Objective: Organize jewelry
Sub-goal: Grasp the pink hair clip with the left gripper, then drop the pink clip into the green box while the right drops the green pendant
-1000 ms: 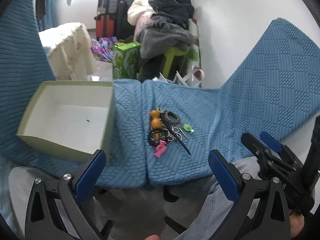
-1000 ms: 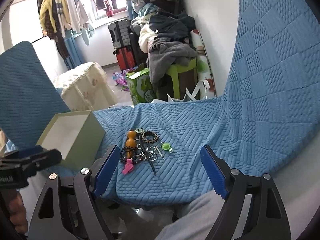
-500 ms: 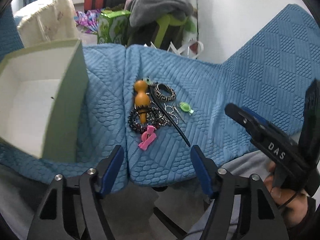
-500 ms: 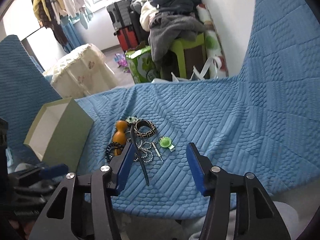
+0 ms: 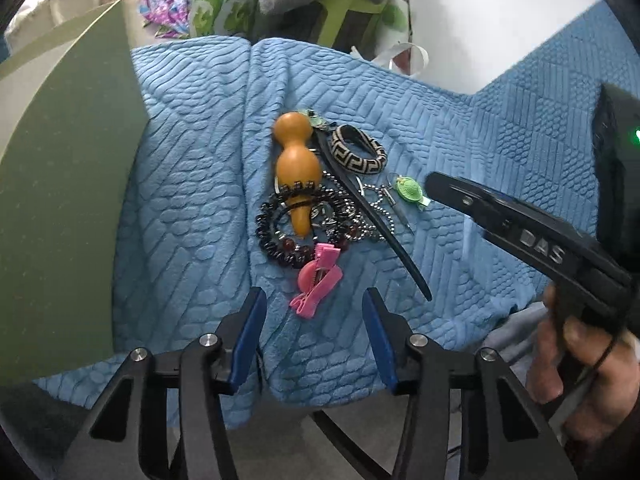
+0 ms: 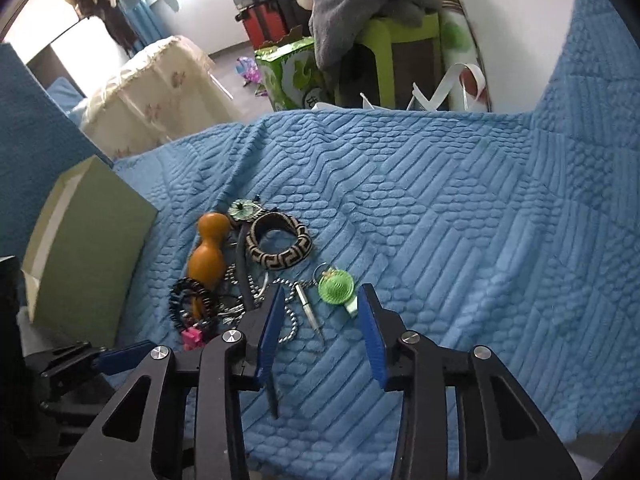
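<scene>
Risk noted: both jaws part-open and empty, left gripper [image 5: 312,312] at 6 o'clock of pink clip [image 5: 317,280], which touches the beaded bracelet [image 5: 280,236] and may drag it

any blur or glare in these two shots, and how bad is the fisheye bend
Left wrist view: the green box looms as a soft, curved slab at the frame edge, and the right gripper looks slightly smeared; the pink clip is sharp. Right wrist view: the window corner is blown out white, the blue blanket bows strongly, and the green charm is crisp.
</scene>
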Action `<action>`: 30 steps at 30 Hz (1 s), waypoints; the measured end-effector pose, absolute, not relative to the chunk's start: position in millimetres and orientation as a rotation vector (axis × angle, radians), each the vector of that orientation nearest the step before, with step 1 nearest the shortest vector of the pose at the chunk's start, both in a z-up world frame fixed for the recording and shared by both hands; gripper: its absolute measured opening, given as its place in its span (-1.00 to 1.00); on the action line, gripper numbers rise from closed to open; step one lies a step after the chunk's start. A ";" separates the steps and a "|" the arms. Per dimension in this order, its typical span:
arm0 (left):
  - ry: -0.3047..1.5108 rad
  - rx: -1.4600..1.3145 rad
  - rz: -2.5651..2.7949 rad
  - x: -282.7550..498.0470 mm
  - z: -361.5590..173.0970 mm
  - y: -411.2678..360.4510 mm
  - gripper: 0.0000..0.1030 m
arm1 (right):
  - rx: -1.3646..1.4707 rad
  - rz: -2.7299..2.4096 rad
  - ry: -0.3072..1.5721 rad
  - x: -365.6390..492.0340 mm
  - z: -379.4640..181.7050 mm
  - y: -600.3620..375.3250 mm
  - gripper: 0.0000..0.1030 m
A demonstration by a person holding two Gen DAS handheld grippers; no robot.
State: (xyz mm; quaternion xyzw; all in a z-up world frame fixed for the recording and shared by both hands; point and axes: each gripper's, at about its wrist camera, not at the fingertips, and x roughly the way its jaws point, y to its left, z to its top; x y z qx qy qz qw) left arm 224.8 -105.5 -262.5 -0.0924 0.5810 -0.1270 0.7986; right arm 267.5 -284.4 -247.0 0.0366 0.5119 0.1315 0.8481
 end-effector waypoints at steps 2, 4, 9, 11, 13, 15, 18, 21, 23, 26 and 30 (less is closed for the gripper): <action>1.253 -0.200 -0.286 226.4 -265.1 -107.8 -0.23 | 0.055 0.277 1.097 274.3 -253.6 -282.1 -0.35; 1.258 -0.203 -0.284 229.3 -269.9 -108.7 -0.28 | 0.027 0.275 1.110 279.6 -258.5 -278.8 -0.39; 1.257 -0.205 -0.292 231.9 -277.8 -111.2 -0.33 | -0.026 0.268 1.133 284.8 -270.0 -273.1 -0.41; 1.251 -0.206 -0.290 232.9 -280.6 -112.3 -0.42 | -0.039 0.268 1.148 285.7 -275.6 -271.1 -0.45; 1.243 -0.197 -0.294 233.4 -280.7 -113.8 -0.43 | -0.049 0.272 1.144 285.7 -277.5 -269.7 -0.47; 1.241 -0.189 -0.295 234.8 -282.7 -116.1 -0.59 | -0.053 0.273 1.139 285.8 -277.4 -269.1 -0.57; 1.238 -0.207 -0.295 237.7 -283.8 -118.4 -0.62 | -0.050 0.270 1.141 287.0 -277.6 -269.6 -0.60; 1.234 -0.228 -0.304 235.5 -280.0 -116.4 -0.63 | -0.045 0.270 1.141 285.3 -275.2 -269.1 -0.60; 1.232 -0.241 -0.306 233.7 -276.7 -115.1 -0.63 | -0.033 0.270 1.135 283.3 -271.4 -269.3 -0.60; 1.228 -0.260 -0.313 229.9 -269.3 -111.8 -0.63 | -0.027 0.254 1.110 280.1 -261.7 -271.3 -0.60; 1.197 -0.269 -0.304 220.7 -252.6 -105.1 -0.63 | -0.025 0.230 1.078 269.4 -247.9 -274.2 -0.60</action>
